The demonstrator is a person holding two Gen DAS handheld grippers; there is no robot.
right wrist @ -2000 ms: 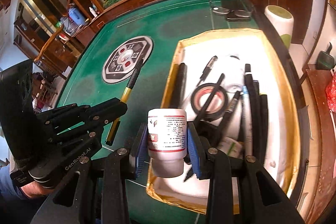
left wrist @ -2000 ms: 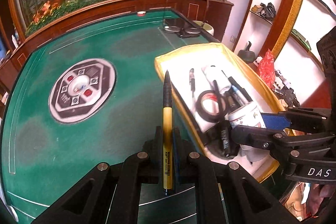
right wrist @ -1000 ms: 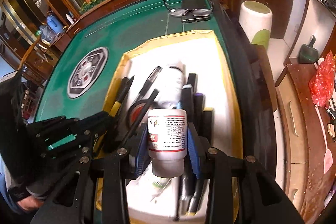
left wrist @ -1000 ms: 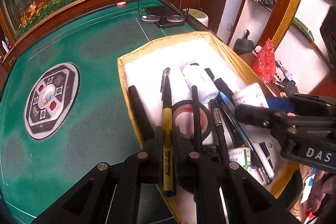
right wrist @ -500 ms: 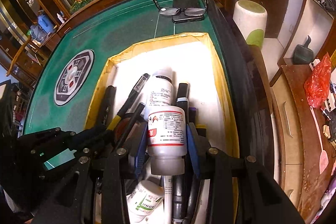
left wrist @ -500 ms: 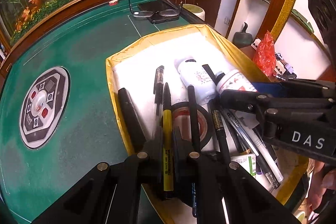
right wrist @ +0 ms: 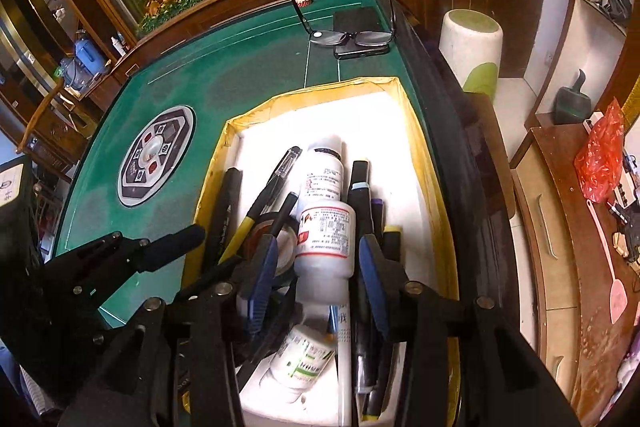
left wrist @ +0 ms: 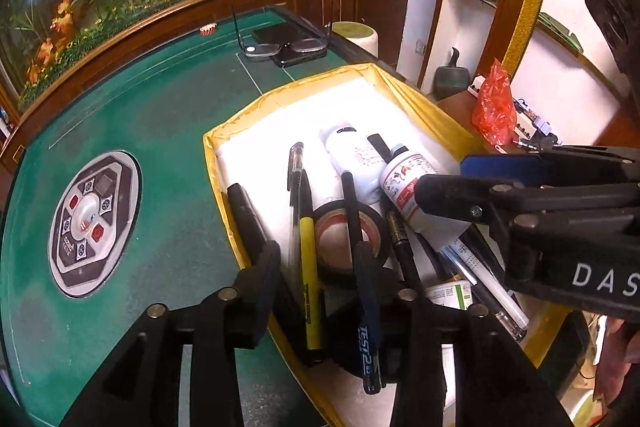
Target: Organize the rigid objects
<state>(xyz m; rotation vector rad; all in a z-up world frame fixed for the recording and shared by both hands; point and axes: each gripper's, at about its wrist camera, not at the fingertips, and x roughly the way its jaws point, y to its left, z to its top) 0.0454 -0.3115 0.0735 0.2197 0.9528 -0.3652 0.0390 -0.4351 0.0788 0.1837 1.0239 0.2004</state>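
Both grippers hang over the yellow-rimmed white tray (left wrist: 224,147) at the right side of the green felt table (left wrist: 160,131). The left gripper (left wrist: 316,267) has just been opening; its jaws stand apart and clear of the yellow-and-black pen (left wrist: 310,267), which lies between them on the tray beside a black roll of tape (left wrist: 376,223). The right gripper (right wrist: 320,267) has also just been opening; its blue pads sit just off the sides of the white plastic bottle with a red-edged label (right wrist: 326,243), which rests on the pile of pens and markers near the tray's middle.
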